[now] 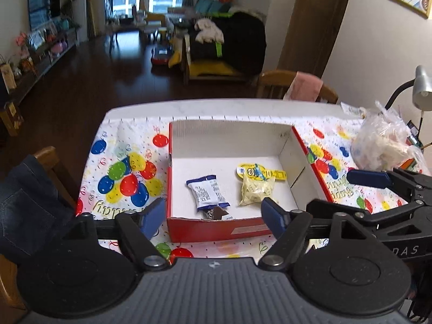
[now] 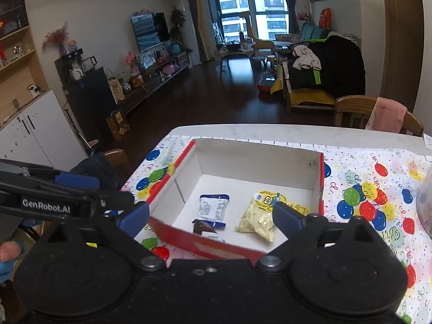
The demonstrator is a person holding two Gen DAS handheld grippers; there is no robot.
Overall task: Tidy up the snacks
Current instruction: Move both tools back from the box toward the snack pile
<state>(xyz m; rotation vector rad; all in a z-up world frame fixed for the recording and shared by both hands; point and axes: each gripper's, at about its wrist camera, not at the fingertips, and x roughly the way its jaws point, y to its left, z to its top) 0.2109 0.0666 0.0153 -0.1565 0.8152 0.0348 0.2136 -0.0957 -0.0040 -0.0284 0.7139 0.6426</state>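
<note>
Both grippers released w/ nothing between fingers: left gripper (image 1: 213, 213) spread wide at near wall of red box (image 1: 216, 229), right gripper (image 2: 210, 216) likewise, w/ blue-white snack pack (image 1: 206, 191) just ahead-left inside box and yellow snack bag (image 1: 256, 186) ahead-right beside it, apart.

The box (image 1: 216, 229) is red outside and white inside. In it lie a blue-and-white packet (image 1: 206, 193), a dark brown wrapper (image 1: 216, 213) and a pale yellow bag (image 1: 256, 190) with a bright yellow cartoon header. The cloth (image 1: 127, 172) is white, dotted with confetti and printed with red, blue, green and yellow balloons. The worktop (image 1: 189, 108) is pale marble. Each gripper (image 1: 213, 216) (image 2: 210, 218) is black with blue pads.
</note>
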